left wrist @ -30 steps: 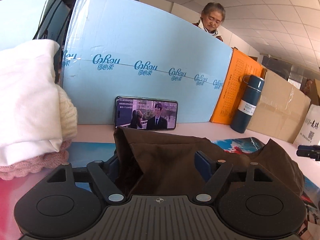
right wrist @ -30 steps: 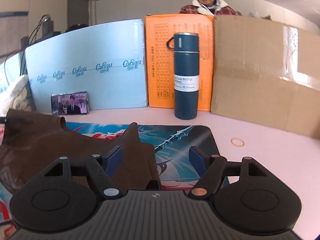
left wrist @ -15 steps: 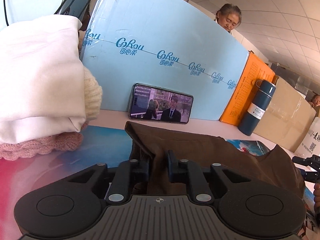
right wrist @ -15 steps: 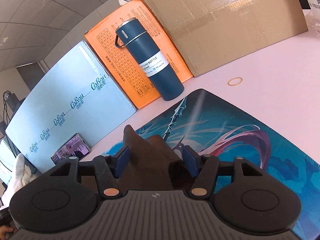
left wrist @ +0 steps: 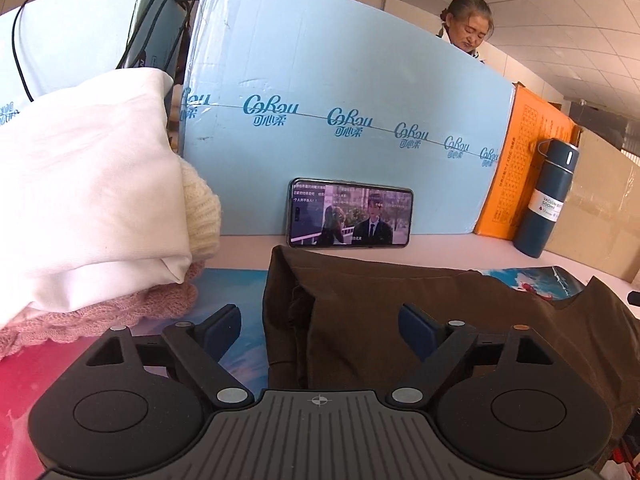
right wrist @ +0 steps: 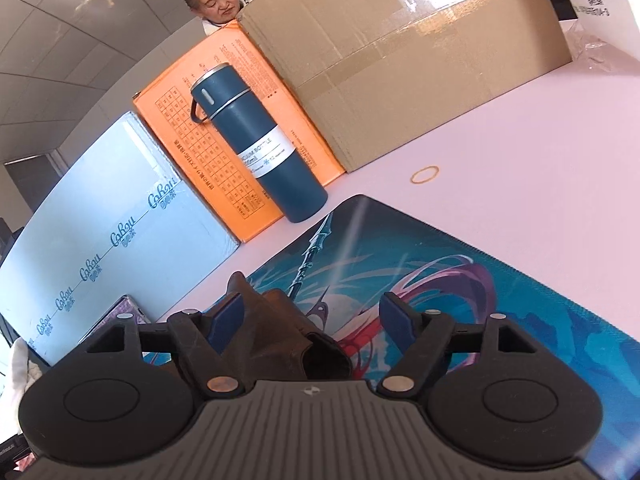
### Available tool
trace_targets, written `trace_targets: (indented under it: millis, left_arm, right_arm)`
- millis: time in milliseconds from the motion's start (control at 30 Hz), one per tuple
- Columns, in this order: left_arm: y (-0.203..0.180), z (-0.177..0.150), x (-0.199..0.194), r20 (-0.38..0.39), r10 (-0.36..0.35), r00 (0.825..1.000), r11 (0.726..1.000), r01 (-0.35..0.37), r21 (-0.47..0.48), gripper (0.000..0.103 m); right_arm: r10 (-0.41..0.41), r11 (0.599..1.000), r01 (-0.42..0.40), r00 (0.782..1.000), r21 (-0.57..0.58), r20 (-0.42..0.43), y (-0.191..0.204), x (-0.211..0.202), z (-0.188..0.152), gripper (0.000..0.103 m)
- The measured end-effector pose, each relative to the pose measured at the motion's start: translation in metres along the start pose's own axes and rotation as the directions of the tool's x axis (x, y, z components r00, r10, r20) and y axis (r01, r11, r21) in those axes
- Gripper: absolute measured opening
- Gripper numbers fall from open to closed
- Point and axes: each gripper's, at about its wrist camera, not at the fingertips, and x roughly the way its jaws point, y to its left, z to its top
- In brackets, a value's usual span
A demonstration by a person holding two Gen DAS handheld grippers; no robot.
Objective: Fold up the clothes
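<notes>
Bench (right wrist: 520, 152) pale pink, with a blue printed mat (right wrist: 460, 280) on top. Blue foam board (left wrist: 340, 80) stands along the back, orange box (right wrist: 248, 92) and brown cardboard box (right wrist: 400, 40) next to it. Person (left wrist: 470, 28) visible behind the boards. Stack of folded clothes (left wrist: 80, 200) at left: white on top, cream knit and pink knit under it. Brown garment (left wrist: 440, 320) lies bunched on the mat, spread from the left gripper toward the right one, a crumpled corner of it (right wrist: 280, 332) showing in the right wrist view. Left gripper (left wrist: 320, 332) jaws wide apart, holding nothing; the garment's folded edge lies between the fingers. Right gripper (right wrist: 312, 320) jaws also wide apart, nothing clamped; brown corner sits between them, nearer the left finger (right wrist: 224, 320). Dark blue vacuum bottle (right wrist: 256, 144) upright in front of the orange box. Phone (left wrist: 350, 213) propped sideways against the foam board, screen lit. Rubber band (right wrist: 425, 175) flat on the bench, off the mat.
</notes>
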Motion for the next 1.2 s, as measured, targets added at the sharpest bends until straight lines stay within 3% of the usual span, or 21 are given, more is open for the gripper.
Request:
trace_targets:
  millis: [100,200,300,433,633,933,1067,1100,1200]
  left_arm:
    - [-0.005,-0.002,-0.003,-0.012,0.02,1.0,0.999,-0.019,0.032,0.096]
    - [-0.006,-0.004,-0.006,-0.021,0.024,0.999,0.999,-0.024,0.033,0.097]
    - [-0.005,-0.006,-0.011,-0.02,0.022,1.0,0.999,-0.022,0.023,0.097]
    - [-0.003,-0.008,-0.016,-0.019,0.009,1.0,1.0,-0.009,0.007,0.098]
    - [-0.006,-0.014,-0.007,-0.08,0.023,0.996,1.0,-0.021,0.022,0.098]
    - [-0.009,-0.02,0.005,-0.15,0.041,0.988,0.998,-0.035,0.045,0.098]
    - [-0.012,-0.022,0.008,-0.162,0.046,0.986,0.998,-0.037,0.058,0.098]
    - [-0.012,-0.022,0.008,-0.163,0.047,0.985,0.998,-0.038,0.058,0.098]
    - [-0.012,-0.022,0.008,-0.164,0.048,0.985,0.997,-0.038,0.06,0.098]
  right_arm:
    - [-0.036,0.999,0.036,0.999,0.022,0.019,0.005,-0.029,-0.006,0.094]
    - [-0.056,0.997,0.055,0.998,0.058,0.008,0.013,-0.059,-0.016,0.103]
    - [-0.081,0.988,0.091,0.993,0.129,-0.081,0.021,-0.076,-0.025,0.103]
    - [0.023,0.974,0.013,0.987,0.224,-0.159,0.029,-0.088,-0.041,0.103]
    - [0.055,0.955,0.014,0.974,0.297,-0.221,0.036,-0.063,-0.054,0.103]
    - [0.03,0.956,-0.012,0.998,0.292,-0.059,0.044,-0.02,-0.055,0.103]
    - [0.118,0.927,-0.095,0.992,0.364,-0.042,0.044,-0.008,-0.06,0.085]
    - [0.131,0.919,-0.103,0.99,0.382,-0.049,0.044,-0.005,-0.061,0.078]
    - [0.149,0.904,-0.109,0.987,0.414,-0.065,0.049,0.004,-0.066,0.067]
